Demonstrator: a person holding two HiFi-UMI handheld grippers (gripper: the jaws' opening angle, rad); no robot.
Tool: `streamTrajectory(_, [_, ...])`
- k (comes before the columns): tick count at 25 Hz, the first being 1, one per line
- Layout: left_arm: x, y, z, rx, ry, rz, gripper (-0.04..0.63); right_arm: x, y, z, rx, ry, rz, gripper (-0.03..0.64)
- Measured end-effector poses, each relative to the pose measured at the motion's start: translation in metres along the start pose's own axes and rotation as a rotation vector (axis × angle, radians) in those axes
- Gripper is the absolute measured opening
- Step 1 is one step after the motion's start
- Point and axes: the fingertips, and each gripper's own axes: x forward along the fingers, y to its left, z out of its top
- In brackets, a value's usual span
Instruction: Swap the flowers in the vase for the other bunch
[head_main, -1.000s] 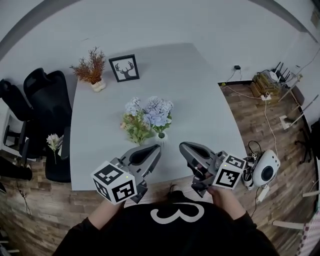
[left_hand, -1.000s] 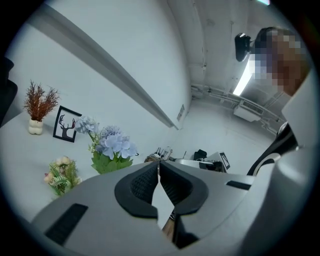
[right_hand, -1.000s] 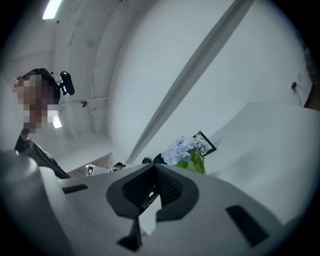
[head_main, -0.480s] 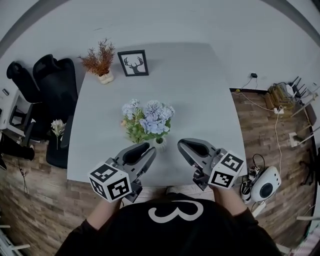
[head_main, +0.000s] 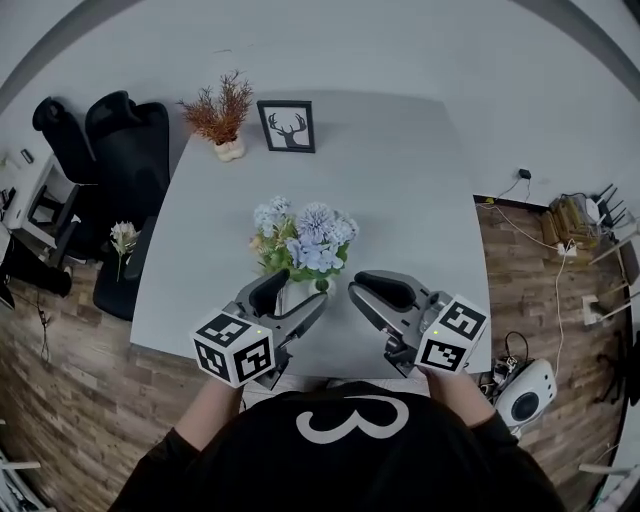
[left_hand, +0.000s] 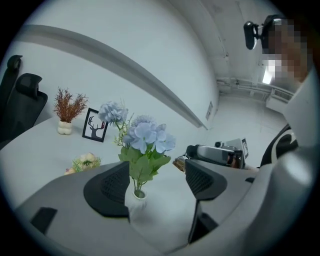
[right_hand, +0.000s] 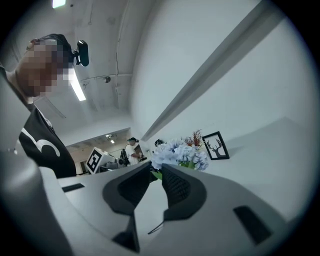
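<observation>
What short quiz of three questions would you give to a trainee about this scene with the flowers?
1. True or false: the vase is empty.
2. What stands between the jaws of the left claw? A) a cup B) the vase C) a book
3. Where is the other bunch?

Key:
1. False: blue flowers stand in it.
2. B. The jaws have just been opening and now stand apart around the vase.
3. It lies on the table, beside the vase.
</observation>
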Motion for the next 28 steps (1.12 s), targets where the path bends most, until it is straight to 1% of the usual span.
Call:
streamTrajectory(3, [0.019,0.015,-0.008,0.005,0.026,0.032,0.363,-0.004,0.003,0.002,-0.004,-0.002,0.012,0.069])
streamTrajectory(6, [0.037,0.033,-0.021,0.001,0.063,0.071,0.367,-0.014,0.000,0.006,-0.006,-0.012,-0.002,0.069])
streamTrajectory(9, [0.052,0.038,-0.027,0.027,0.088,0.079,0.367,-0.024,-0.006,0.008,-0.004,-0.015,-0.026,0.069])
streamTrajectory(11, [0.060,0.040,-0.026,0.040,0.078,0.082,0.367,-0.031,-0.011,0.007,-0.001,-0.013,-0.047,0.069])
streamTrajectory(14, [0.066,0.039,-0.025,0.038,0.055,0.075,0.365,-0.045,-0.017,0.005,0.014,-0.020,-0.082,0.069])
streamTrajectory(17, [0.072,0.038,-0.026,0.054,0.054,0.070,0.356,-0.053,-0.023,0.004,0.028,-0.031,-0.111,0.069])
streamTrajectory(18, [0.073,0.038,-0.026,0.055,0.051,0.070,0.345,-0.056,-0.025,0.005,0.030,-0.034,-0.118,0.069])
streamTrajectory(22, [0.072,0.038,-0.023,0.029,0.014,0.073,0.242,-0.063,-0.029,0.004,0.034,-0.033,-0.135,0.069])
streamTrajectory(24, [0.071,0.039,-0.023,0.021,-0.006,0.077,0.219,-0.065,-0.031,0.002,0.043,-0.034,-0.137,0.069])
streamTrajectory(27, [0.071,0.038,-0.022,0.007,-0.022,0.058,0.150,-0.065,-0.031,0.001,0.052,-0.036,-0.131,0.069])
streamTrajectory(28, [0.071,0.038,-0.022,0.005,-0.025,0.054,0.139,-0.065,-0.032,0.001,0.053,-0.035,-0.129,0.069])
